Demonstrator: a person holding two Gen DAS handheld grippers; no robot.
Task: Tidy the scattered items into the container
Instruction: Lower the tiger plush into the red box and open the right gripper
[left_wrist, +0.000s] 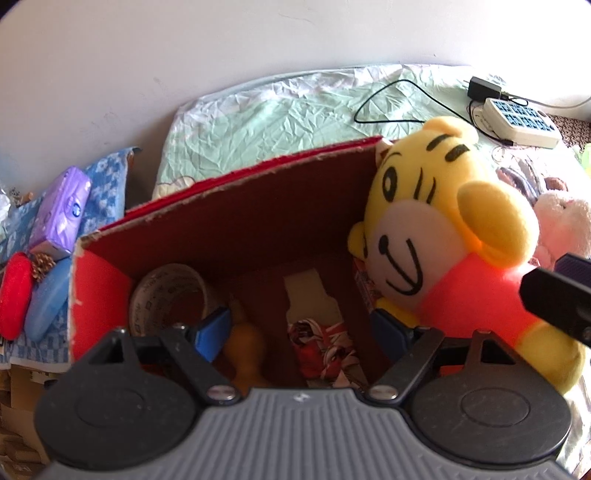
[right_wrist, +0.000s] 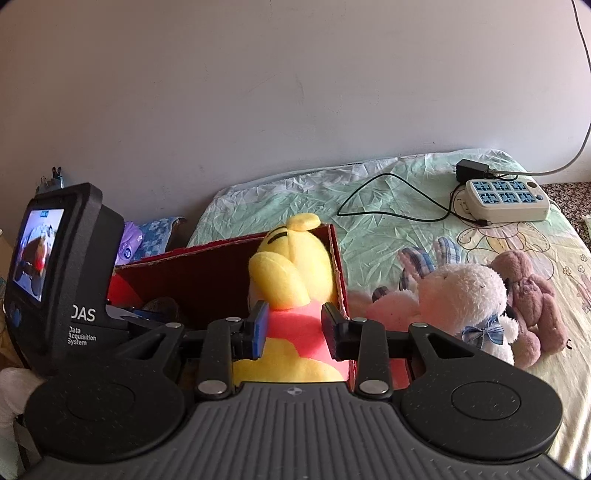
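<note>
We read "DAS Data Acquisition System" on the left hand-held gripper (right_wrist: 70, 280); its jaws stand apart over the box (left_wrist: 236, 206), empty. The right hand-held gripper (right_wrist: 295, 330) clamps the tiger (right_wrist: 291, 280) at the box's right wall. A rabbit (right_wrist: 458, 299) and power strip (right_wrist: 506, 201) lie on the bed (right_wrist: 388, 199).

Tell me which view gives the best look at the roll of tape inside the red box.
The left wrist view. It looks down into the red box, where the roll of tape leans in the near left corner, its printed band and hollow core visible. The right wrist view shows only a dark curved edge there, behind the other gripper's body.
</note>
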